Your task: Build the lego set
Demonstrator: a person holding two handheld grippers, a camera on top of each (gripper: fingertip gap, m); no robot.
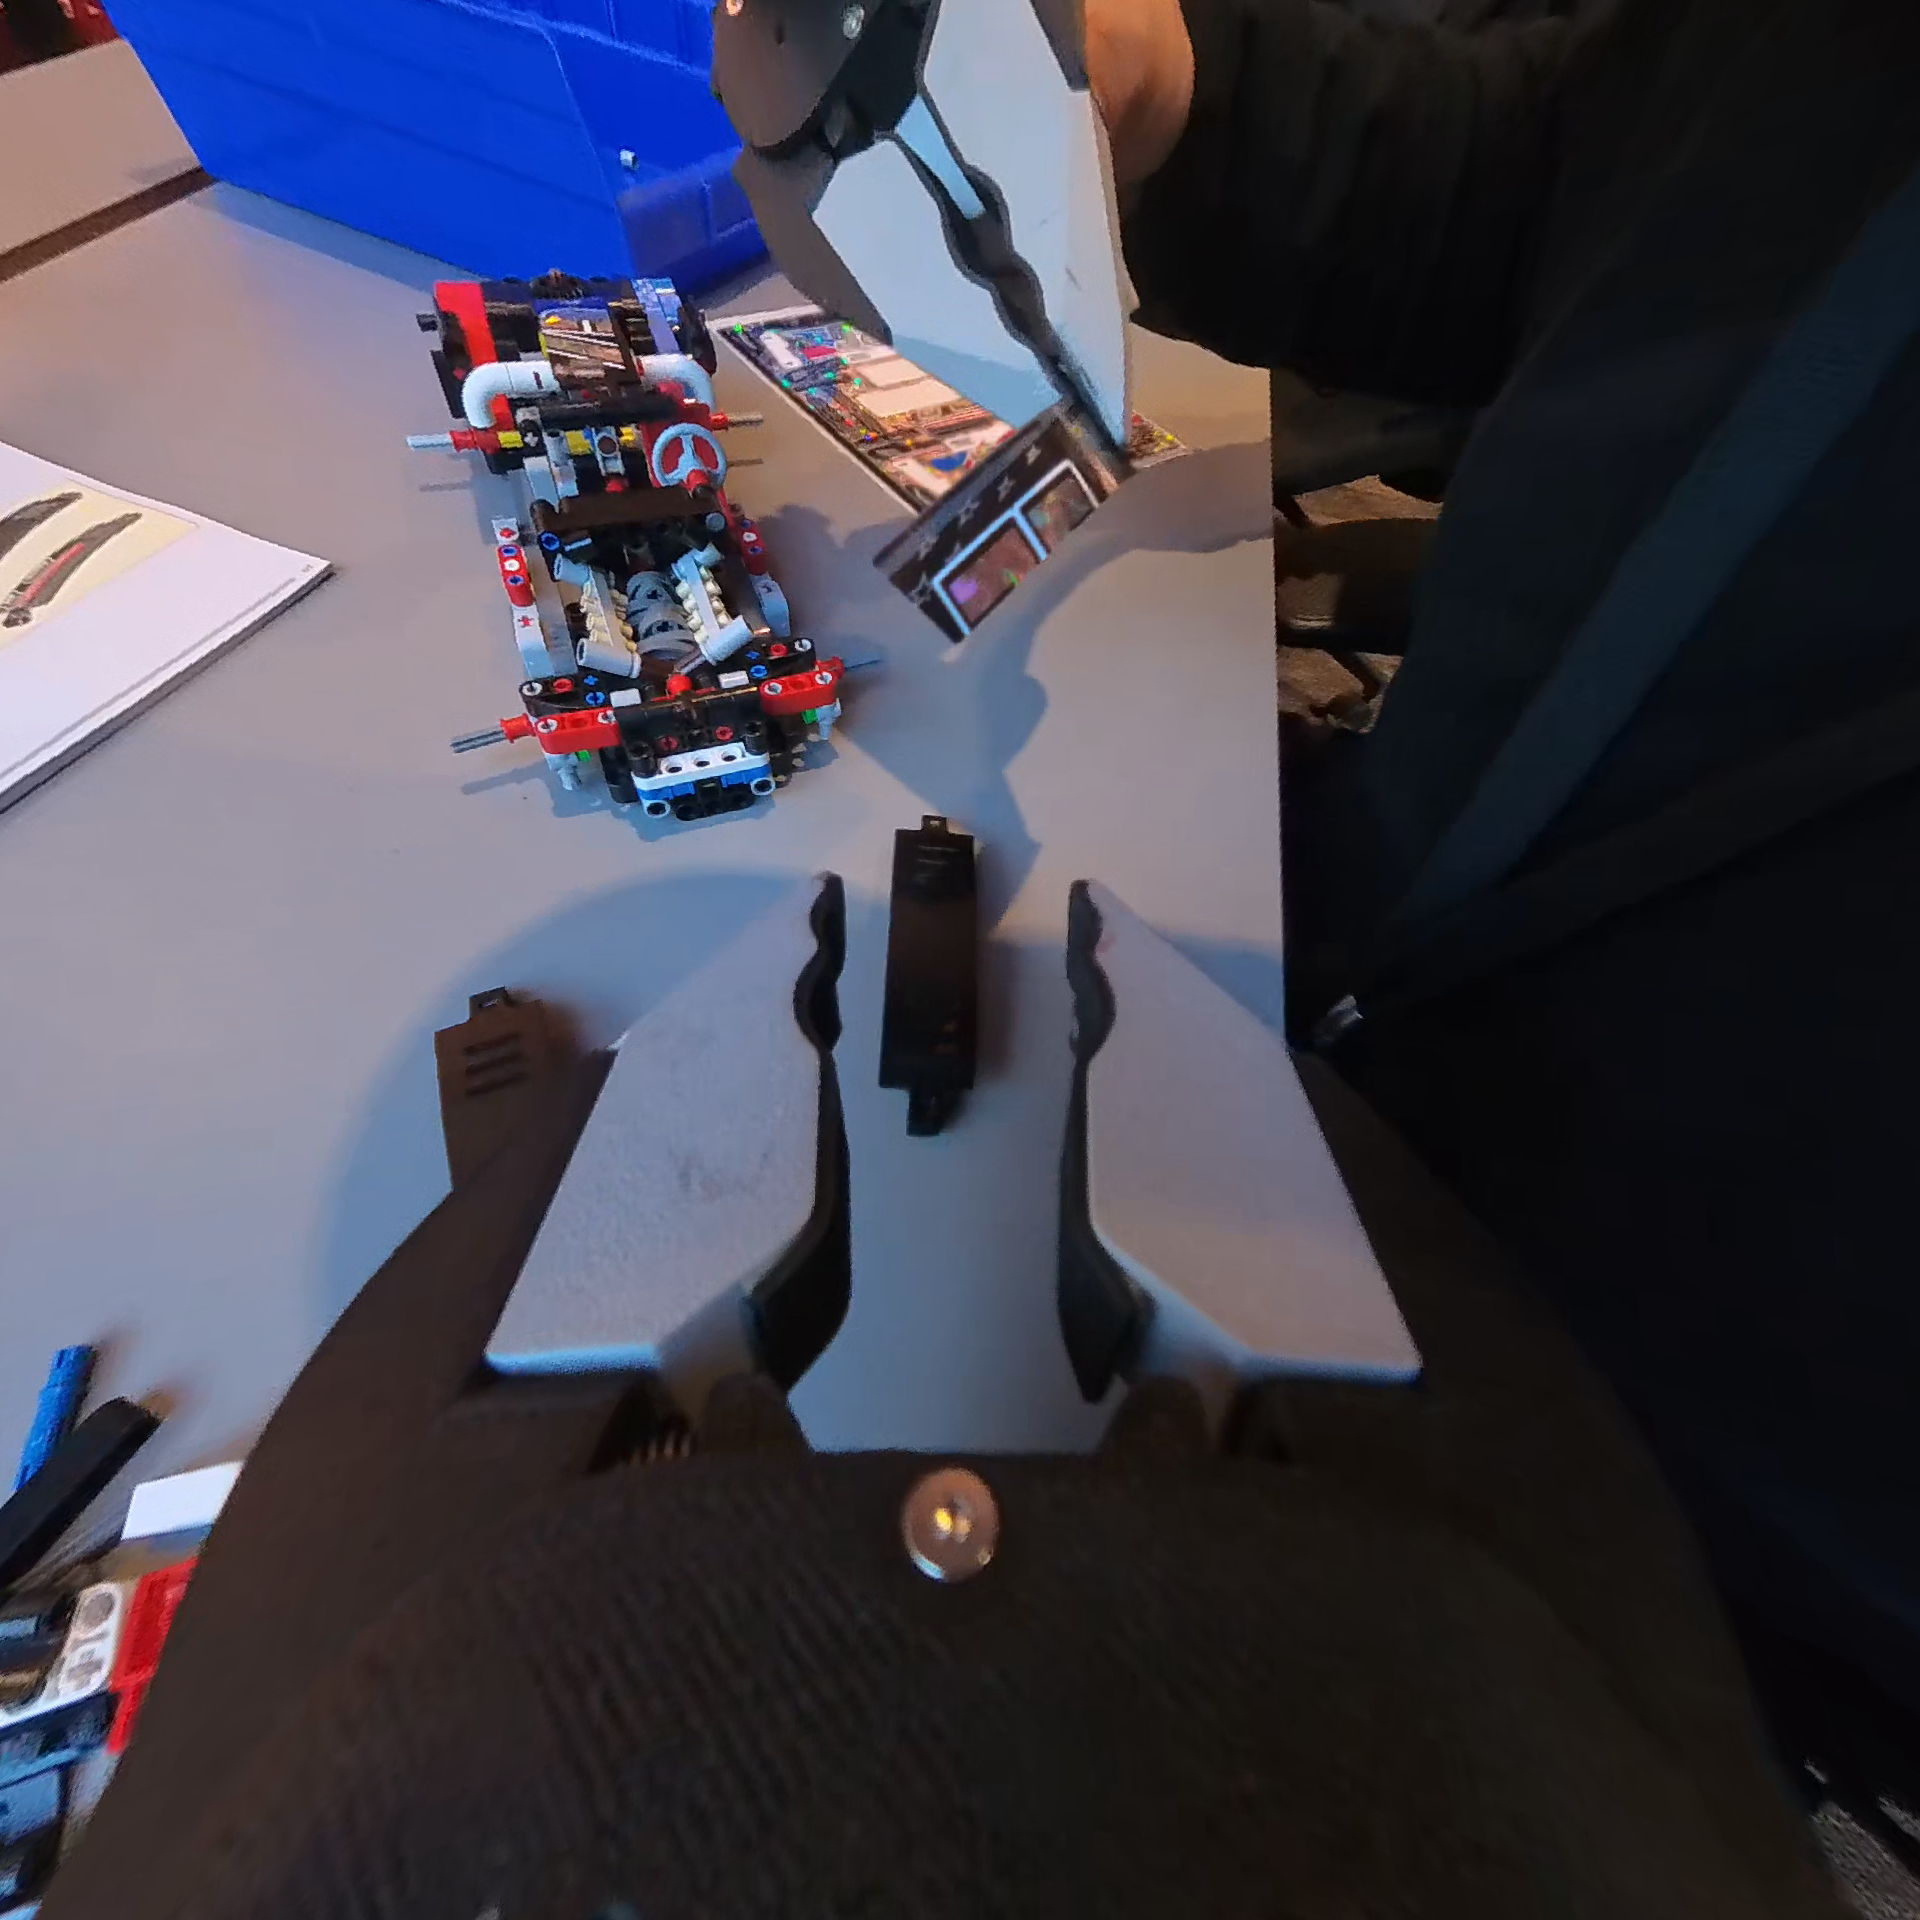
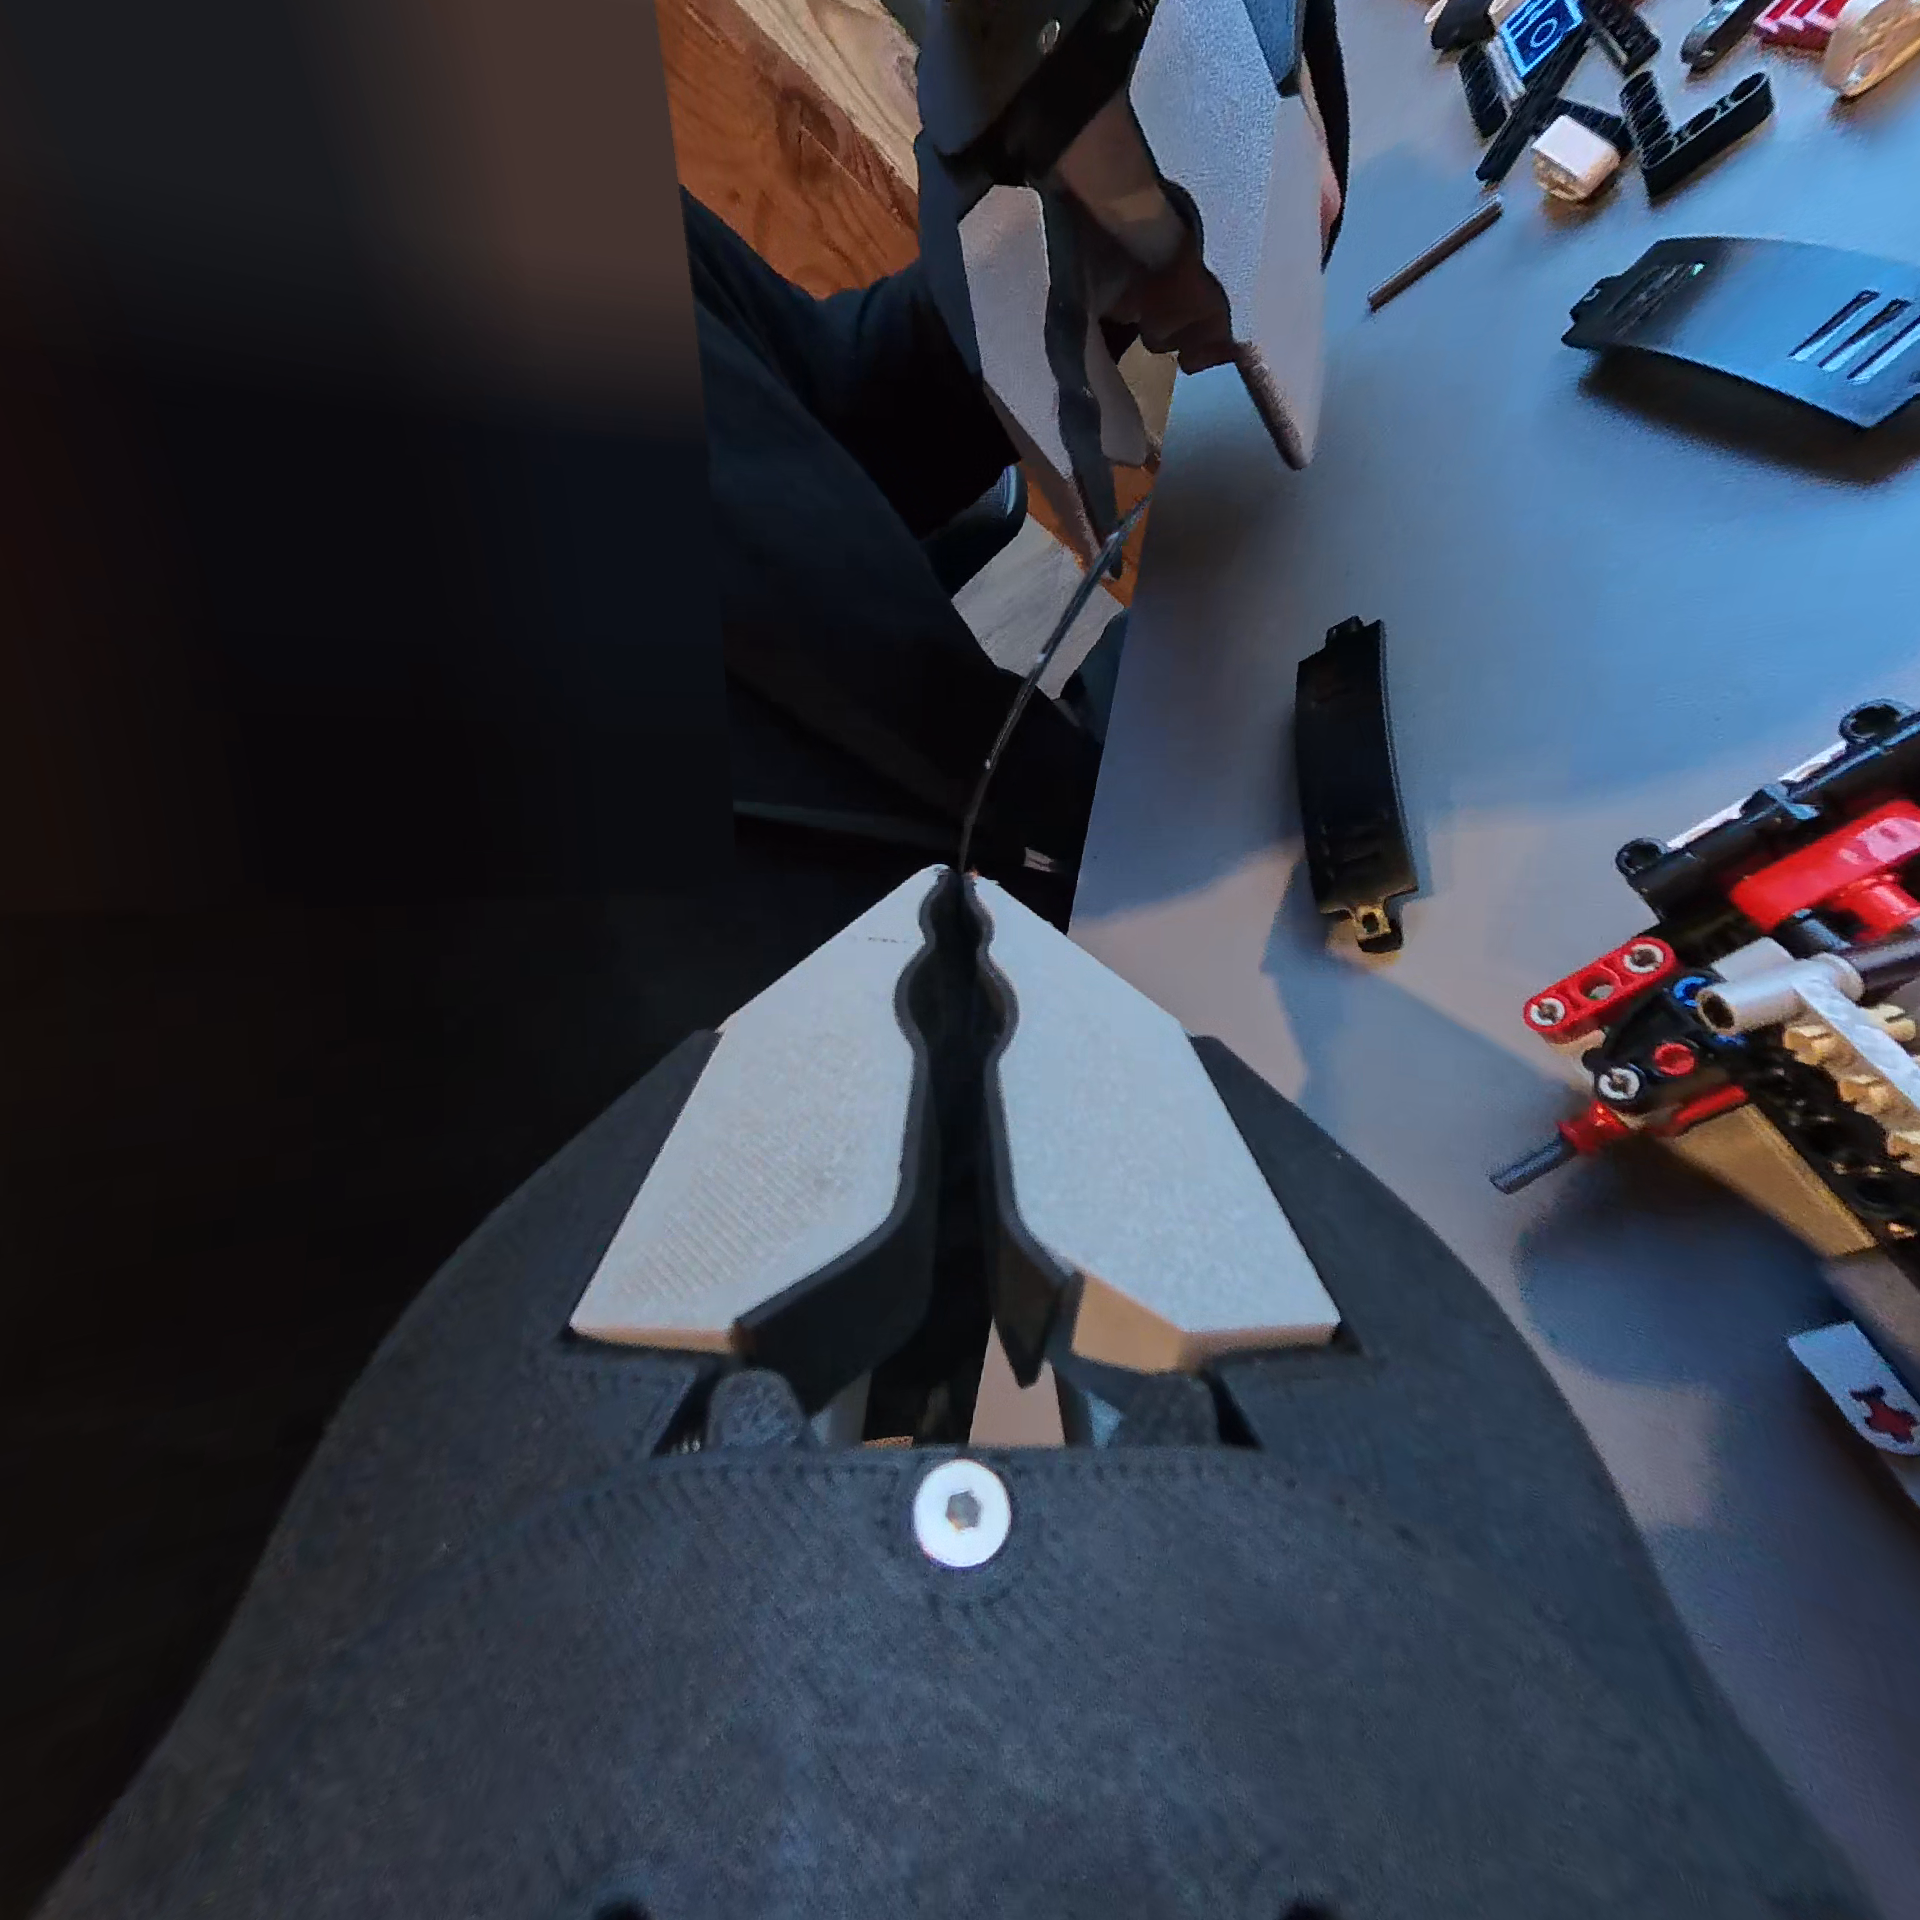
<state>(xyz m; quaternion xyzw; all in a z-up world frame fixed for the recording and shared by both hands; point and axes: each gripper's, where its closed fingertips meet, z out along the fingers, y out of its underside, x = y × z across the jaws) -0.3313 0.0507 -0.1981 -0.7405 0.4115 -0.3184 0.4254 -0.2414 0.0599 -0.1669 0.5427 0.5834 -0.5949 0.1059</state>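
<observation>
Lying between the spread jaws: a narrow black curved plastic panel [image 1: 928,971] flat on the grey table [image 1: 260,935], touched by neither finger.
Left gripper [image 1: 951,899]: jaws wide apart, holding nothing, fingers either side of the panel.
Right gripper [image 2: 958,881]: jaws pressed together on a thin sticker sheet with a black border and coloured squares [image 1: 1003,540]; in its own view the sheet shows only edge-on, as a thin dark curved line rising from the tips.
Hard to make out: the sheet's printed pictures are too small to tell; its upper end is hidden behind the right gripper's fingers in the left wrist view.
Ahead of the left jaws: a partly built red, black and grey lego car chassis [image 1: 634,540] with bare axles sticking out its sides.
Left of the left jaws: a second black slotted panel [image 1: 499,1070], partly hidden behind the left finger.
Farther left: an open white instruction booklet [image 1: 125,613], cut off by the frame.
Behind the chassis: a blue plastic bin [image 1: 436,114], its top cut off.
Right of the chassis: a flat printed sticker sheet [image 1: 883,400], partly covered by the right gripper.
Far side in the right wrist view: loose black, white and red pieces [image 2: 1621,94], cut off at the top.
</observation>
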